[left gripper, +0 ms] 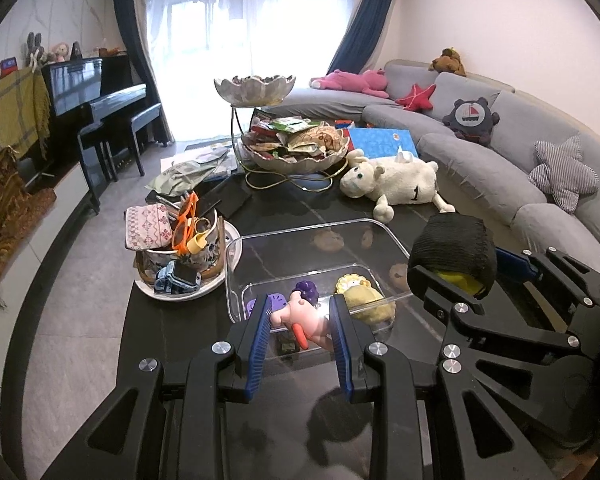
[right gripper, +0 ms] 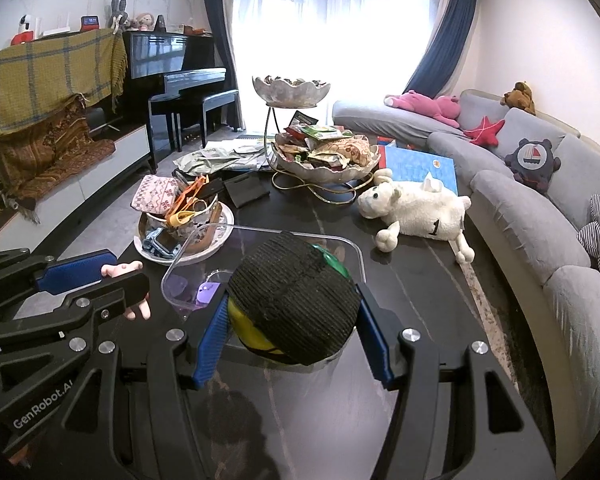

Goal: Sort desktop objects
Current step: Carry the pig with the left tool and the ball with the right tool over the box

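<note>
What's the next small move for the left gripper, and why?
Probably carry it a little further forward over the clear bin, then open. The left gripper is shut on the pink pig toy right at the bin's near rim, and small toys already lie inside.

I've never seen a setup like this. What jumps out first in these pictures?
Two black grippers with blue pads fill the foreground, each clamping a toy: the left gripper holds a pink pig figure, the right gripper a yellow toy in a black knit hat. Both hang over a clear bin on the dark table, and beyond it a white plush sheep lies on its side.
</note>
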A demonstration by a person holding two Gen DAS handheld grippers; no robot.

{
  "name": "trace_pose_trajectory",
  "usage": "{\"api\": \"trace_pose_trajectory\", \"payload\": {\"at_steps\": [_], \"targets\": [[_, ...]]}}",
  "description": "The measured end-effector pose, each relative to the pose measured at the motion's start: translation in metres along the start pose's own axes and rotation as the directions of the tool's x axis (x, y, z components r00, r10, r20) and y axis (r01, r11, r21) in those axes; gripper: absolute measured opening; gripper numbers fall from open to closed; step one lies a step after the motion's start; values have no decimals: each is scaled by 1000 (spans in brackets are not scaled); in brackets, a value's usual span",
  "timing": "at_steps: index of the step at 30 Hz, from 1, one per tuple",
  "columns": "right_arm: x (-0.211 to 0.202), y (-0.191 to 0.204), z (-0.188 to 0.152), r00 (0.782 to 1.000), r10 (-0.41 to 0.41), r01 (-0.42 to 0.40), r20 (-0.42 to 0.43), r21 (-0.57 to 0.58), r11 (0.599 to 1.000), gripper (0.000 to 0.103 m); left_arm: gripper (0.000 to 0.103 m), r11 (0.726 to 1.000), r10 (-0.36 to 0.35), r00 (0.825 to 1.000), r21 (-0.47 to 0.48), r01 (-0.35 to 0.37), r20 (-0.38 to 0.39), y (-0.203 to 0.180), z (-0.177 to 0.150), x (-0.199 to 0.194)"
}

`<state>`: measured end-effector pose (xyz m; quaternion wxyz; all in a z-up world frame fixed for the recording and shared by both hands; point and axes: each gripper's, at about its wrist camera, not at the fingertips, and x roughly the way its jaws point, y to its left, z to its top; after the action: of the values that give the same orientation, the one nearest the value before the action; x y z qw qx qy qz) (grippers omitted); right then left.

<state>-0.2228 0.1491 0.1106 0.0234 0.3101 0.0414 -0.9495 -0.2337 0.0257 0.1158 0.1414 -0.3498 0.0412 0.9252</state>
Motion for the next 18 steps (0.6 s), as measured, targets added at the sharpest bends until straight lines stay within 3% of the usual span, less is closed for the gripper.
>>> {"api": "trace_pose_trajectory", "payload": {"at_steps": [18], "targets": [[35, -8, 13, 1000, -1, 1, -17, -11, 1000, 57, 26, 1000, 6, 1000, 3, -6, -14, 3, 16, 34]]}}
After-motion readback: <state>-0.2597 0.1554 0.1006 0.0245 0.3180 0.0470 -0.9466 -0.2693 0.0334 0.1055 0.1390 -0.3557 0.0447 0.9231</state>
